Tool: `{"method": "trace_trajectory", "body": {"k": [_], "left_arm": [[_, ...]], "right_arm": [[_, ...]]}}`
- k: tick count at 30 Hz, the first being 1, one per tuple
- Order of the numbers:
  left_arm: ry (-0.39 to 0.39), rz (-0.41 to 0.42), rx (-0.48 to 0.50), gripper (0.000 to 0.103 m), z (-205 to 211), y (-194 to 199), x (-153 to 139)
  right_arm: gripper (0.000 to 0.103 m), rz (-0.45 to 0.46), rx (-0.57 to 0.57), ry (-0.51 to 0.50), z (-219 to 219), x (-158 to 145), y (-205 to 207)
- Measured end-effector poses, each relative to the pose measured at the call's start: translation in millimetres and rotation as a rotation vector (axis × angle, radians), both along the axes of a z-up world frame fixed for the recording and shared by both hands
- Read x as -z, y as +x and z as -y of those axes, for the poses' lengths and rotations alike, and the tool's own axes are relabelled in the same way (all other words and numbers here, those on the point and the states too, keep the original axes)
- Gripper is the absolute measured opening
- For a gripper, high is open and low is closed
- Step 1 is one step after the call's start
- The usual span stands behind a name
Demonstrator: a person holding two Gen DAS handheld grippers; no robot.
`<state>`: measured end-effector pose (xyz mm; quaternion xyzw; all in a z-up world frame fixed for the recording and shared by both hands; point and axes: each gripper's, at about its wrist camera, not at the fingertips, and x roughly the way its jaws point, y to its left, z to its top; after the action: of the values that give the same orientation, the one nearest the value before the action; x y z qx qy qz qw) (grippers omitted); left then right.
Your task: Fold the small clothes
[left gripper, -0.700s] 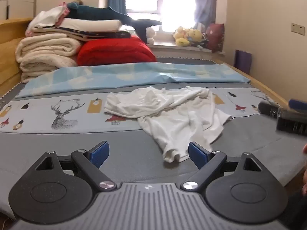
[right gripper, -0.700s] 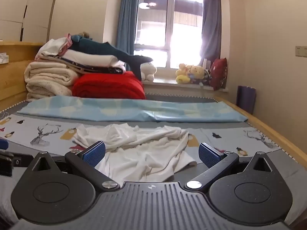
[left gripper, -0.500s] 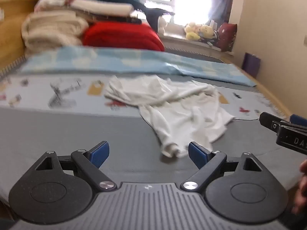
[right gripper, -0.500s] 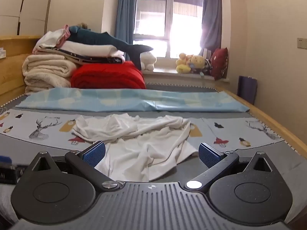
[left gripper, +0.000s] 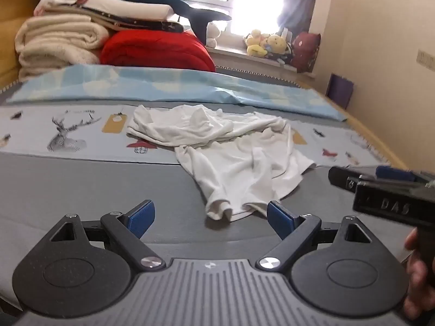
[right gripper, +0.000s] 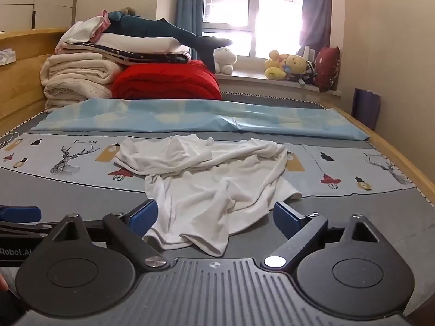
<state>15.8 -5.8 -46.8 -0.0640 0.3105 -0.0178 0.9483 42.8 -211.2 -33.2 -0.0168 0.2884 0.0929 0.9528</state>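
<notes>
Both tools wide open, holding nothing: left tool [left gripper: 210, 216] & right tool [right gripper: 214, 217]. White garment [right gripper: 214, 184] lies crumpled mid-bed [right gripper: 68, 195]. Imo I grab near hem corners w/ both, spread flat first.

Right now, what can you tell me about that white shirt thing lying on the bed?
The white garment looks like thin, soft cotton. It lies crumpled and unfolded on the bed, partly on the gray cover and partly on the deer-print cloth. One bunched part spreads toward the far left; a longer part runs toward the cameras and ends in a rumpled hem. Nothing holds it: both grippers' blue-padded fingers stand open just short of it.
</notes>
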Motion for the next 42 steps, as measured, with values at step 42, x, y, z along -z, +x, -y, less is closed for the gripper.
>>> {"method": "trace_trajectory", "body": {"k": [42], "left_arm": [[-0.004,-0.035,-0.003,0.093,4.9,1.5,8.1]], "right_arm": [[0.084,-0.036,-0.070,-0.029,-14.6,6.4,-4.4]]}}
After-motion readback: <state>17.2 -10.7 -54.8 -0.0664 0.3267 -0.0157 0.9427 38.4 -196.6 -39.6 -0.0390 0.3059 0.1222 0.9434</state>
